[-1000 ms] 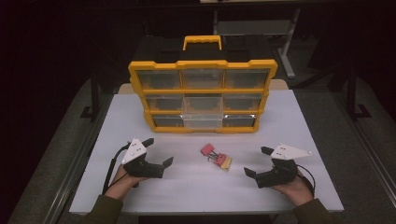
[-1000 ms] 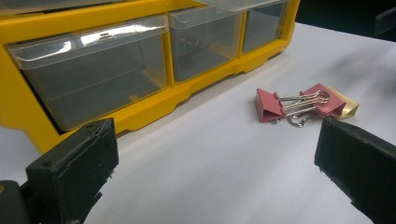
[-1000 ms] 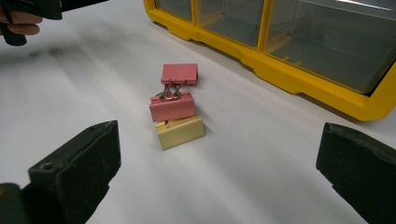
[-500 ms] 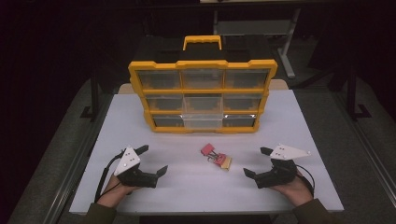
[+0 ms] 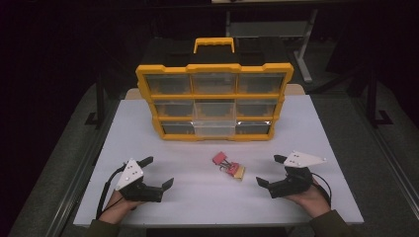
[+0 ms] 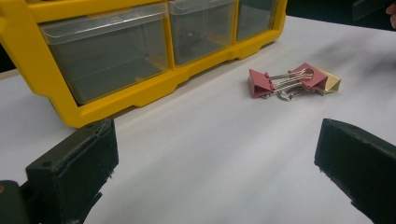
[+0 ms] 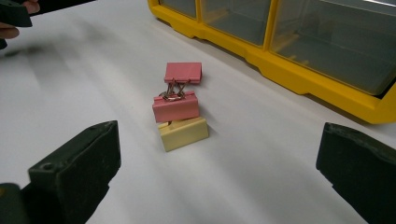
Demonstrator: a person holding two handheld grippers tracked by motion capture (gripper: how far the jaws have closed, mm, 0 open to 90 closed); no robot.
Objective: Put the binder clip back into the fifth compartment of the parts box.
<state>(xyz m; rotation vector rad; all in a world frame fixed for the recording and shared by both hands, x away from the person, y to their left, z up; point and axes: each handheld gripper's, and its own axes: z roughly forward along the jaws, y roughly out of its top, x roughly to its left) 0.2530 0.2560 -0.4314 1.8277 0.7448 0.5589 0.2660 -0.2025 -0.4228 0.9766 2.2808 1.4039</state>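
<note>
High view overhead; both low claw views share the binder clips (image 6: pixel 292 81)

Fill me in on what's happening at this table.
A person holds the left gripper and the right gripper low over the white table, both open and empty. Between them lie three binder clips, two pink and one yellow, untouched. Behind stands a yellow organizer with clear drawers.

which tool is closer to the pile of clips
Right. The right tool sits just to the right of the clips, jaws open toward them. The left tool is farther off on their left, also open.
</note>
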